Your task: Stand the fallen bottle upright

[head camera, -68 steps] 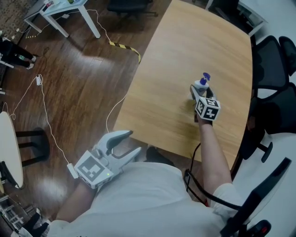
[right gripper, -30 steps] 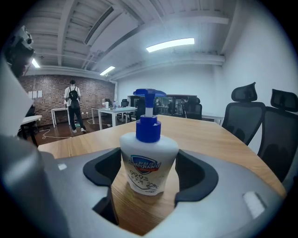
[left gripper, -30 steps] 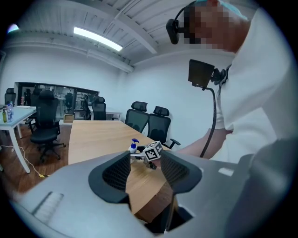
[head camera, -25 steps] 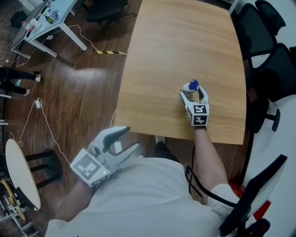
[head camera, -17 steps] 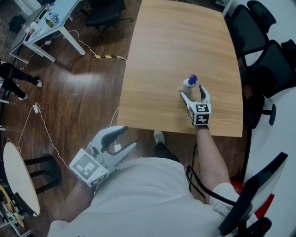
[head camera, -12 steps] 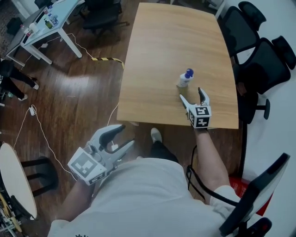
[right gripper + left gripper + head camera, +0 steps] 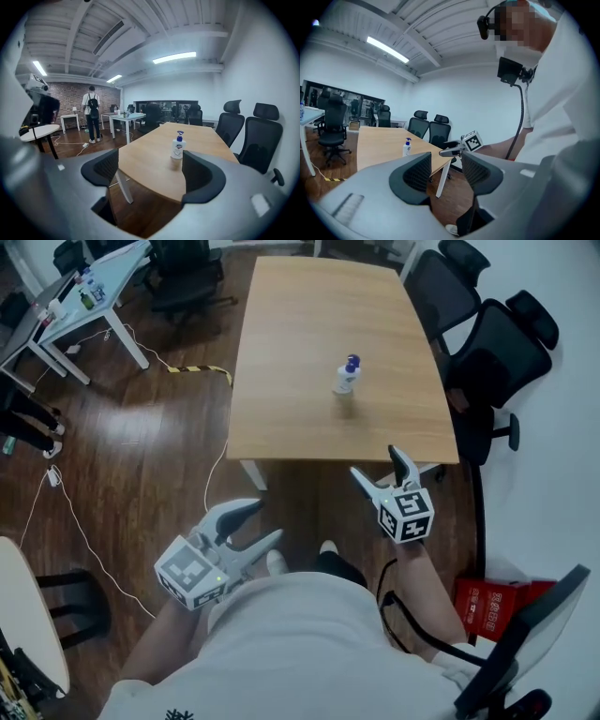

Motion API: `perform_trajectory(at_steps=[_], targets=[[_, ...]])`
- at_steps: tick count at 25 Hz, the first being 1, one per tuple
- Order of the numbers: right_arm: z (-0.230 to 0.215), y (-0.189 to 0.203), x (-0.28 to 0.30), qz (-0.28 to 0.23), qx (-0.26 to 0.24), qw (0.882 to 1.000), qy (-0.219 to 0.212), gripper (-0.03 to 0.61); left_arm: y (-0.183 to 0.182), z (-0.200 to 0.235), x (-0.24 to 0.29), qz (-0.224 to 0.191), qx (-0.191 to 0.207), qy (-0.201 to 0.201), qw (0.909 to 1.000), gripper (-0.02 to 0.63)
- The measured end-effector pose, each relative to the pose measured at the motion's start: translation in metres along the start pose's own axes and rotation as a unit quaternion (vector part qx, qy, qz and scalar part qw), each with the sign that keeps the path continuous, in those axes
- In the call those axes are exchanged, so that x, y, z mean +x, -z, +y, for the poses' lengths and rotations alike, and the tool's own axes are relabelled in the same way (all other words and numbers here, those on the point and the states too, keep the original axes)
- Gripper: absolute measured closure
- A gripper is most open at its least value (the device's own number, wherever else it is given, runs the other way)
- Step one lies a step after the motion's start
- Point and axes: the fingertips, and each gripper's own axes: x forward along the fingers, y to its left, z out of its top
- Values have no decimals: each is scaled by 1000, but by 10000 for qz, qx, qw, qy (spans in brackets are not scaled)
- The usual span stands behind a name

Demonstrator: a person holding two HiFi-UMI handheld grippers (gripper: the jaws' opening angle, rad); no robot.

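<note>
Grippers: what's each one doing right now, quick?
Left gripper: open, holding nothing.
Right gripper: open, holding nothing; the bottle stands upright on the table, apart from it.

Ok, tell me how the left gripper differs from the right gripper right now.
The left gripper hangs over the floor beside the person's torso; the right gripper is by the near edge of the table. The right gripper's view frames the upright bottle between its jaws; the left gripper's view has the bottle off to the left of its jaws. Both are open and empty.
</note>
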Motion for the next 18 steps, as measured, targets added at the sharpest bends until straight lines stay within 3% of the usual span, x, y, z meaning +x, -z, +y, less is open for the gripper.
perform_trajectory(at_steps=[10,18], targets=[[48,8,-137,-114,-32,9973,-725,158,-3,-91,57,-30,199,446,9988,414],[48,38,-239,-175,-99,9959,-882,166,14,-176,72,-73,58,246,9997,414]])
